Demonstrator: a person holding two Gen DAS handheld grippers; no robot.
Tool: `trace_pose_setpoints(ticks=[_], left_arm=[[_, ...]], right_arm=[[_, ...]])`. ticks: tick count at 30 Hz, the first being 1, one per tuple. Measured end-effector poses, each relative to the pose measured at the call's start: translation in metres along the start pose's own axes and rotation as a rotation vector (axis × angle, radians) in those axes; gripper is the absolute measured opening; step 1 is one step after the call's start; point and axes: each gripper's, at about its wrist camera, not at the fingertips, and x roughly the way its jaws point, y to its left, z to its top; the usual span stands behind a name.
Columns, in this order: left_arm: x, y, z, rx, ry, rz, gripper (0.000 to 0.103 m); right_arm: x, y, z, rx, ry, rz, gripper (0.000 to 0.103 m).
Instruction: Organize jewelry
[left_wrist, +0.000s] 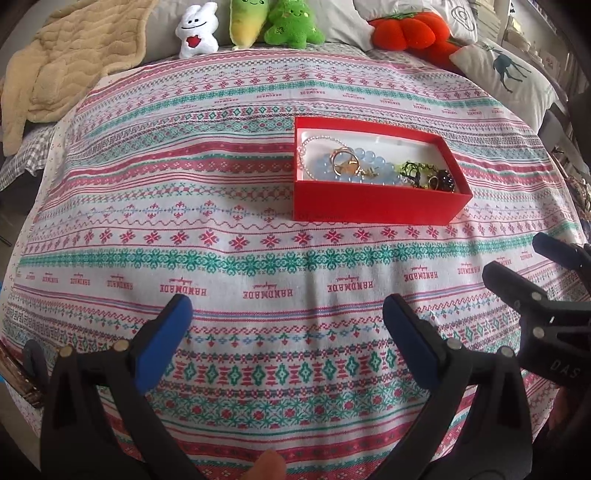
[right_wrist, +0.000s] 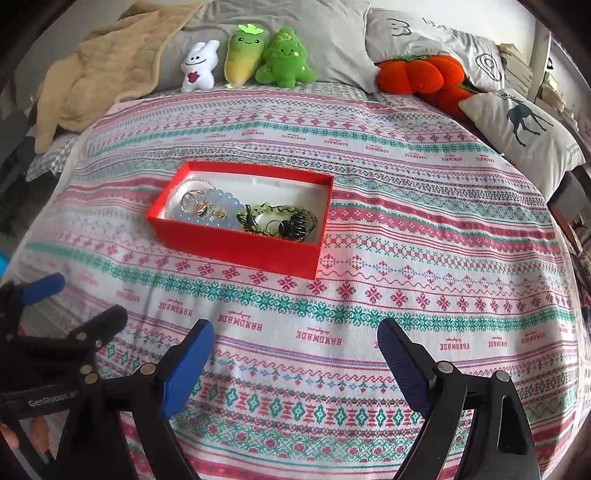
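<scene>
A red box (left_wrist: 373, 205) (right_wrist: 236, 245) with a white lining sits on the patterned bedspread. Inside lie a pale blue bead bracelet (left_wrist: 369, 162) (right_wrist: 225, 205), gold rings (left_wrist: 345, 160) (right_wrist: 194, 201), a small clear-bead chain (left_wrist: 314, 142), a green and black bracelet (left_wrist: 415, 171) (right_wrist: 266, 214) and a dark beaded piece (left_wrist: 445, 181) (right_wrist: 297, 227). My left gripper (left_wrist: 287, 306) is open over the cloth, well short of the box, with nothing between its blue pads. My right gripper (right_wrist: 295, 332) is open too, also empty and nearer than the box. Each gripper shows at the other view's edge.
Plush toys (right_wrist: 251, 59) line the far end of the bed by grey pillows (right_wrist: 436, 40). An orange plush (right_wrist: 421, 75) and a deer cushion (right_wrist: 524, 129) lie at far right. A beige blanket (left_wrist: 70, 70) is bunched at far left.
</scene>
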Motion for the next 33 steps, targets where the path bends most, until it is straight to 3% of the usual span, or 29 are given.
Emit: trace_pose_setpoints(ticks=[33], left_arm=[[0.005,-0.001,-0.001,0.010,0.004,-0.010,0.103]], right_arm=[[0.021,-0.001,0.003,0.019,0.045,0.015,0.091]])
